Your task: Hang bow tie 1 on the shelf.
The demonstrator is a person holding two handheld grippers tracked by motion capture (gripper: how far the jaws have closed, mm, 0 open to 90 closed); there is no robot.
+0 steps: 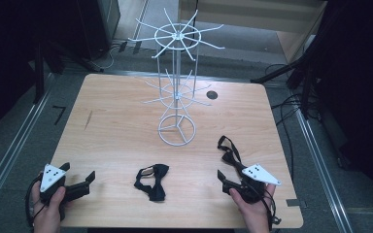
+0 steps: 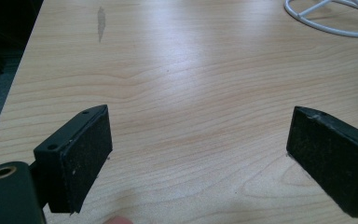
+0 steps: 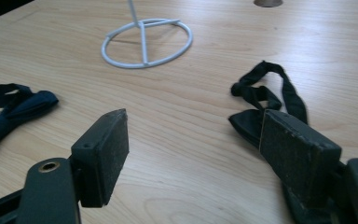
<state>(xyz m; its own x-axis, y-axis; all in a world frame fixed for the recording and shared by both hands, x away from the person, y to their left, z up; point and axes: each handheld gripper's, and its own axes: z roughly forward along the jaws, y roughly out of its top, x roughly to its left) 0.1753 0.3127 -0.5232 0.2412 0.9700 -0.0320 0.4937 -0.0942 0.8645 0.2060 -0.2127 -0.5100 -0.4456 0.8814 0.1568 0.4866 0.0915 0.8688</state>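
Bow ties and a wire rack on the desk

Two black bow ties lie flat on the wooden desk (image 1: pixel 126 121). One bow tie (image 1: pixel 152 181) sits between the two tongs, a bit nearer the right one. The other bow tie (image 1: pixel 229 151) lies just in front of the right tongs (image 1: pixel 223 180), with its strap curled in a loop. In the right gripper view, this second bow tie (image 3: pixel 265 100) sits right by one pad and goes partly behind it, but I cannot tell if they touch.

The right tongs are wide open with nothing between the pads. A hand (image 1: pixel 252 208) holds them near the desk's near edge.

The left tongs (image 1: pixel 86 183) are wide open too, with only bare wood between the pads. Another hand (image 1: pixel 48 211) holds them at the near left corner.

A tall white wire rack (image 1: pixel 177 82) stands well beyond both tongs. Its round base rests on the desk, and thin arms stick out at two levels.
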